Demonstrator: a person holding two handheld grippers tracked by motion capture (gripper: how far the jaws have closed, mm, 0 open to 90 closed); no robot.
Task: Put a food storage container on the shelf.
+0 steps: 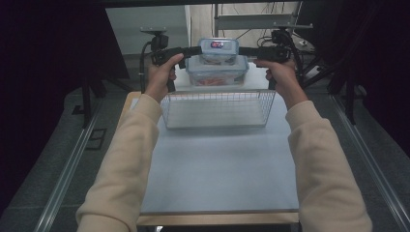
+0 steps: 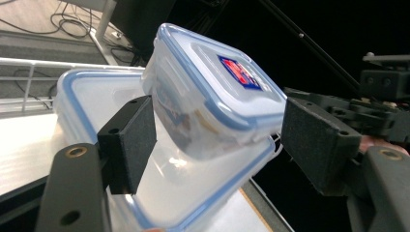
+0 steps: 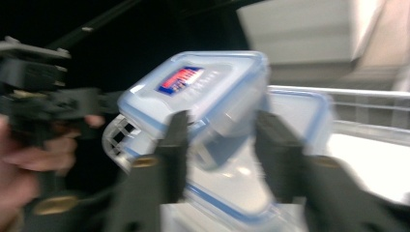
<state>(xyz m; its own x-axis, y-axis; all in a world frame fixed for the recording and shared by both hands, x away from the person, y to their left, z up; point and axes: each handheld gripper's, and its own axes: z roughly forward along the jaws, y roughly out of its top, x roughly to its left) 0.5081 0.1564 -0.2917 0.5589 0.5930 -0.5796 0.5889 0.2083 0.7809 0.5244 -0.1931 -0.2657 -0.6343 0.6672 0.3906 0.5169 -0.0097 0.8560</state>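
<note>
Grey worktop (image 1: 217, 164): carries a wire basket (image 1: 217, 108).
Big box (image 1: 217, 75): behind the basket.
Small box (image 1: 218, 48): tilted on the big box's lid.
Right claw (image 3: 220, 154): clenched on the small box's end.
Left claw (image 2: 217, 140): released, straddling it.
Advice: level it and keep it centred before lowering.
Sticker (image 2: 239, 72): red-blue, unreadable.

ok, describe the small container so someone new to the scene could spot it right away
Start at the wire basket on the table; just beyond it stands a large clear blue-rimmed box. The small container sits on top of that box, between the left tool and the right tool. Unlike the box below, it is smaller and has a red-and-blue label on its lid.
</note>
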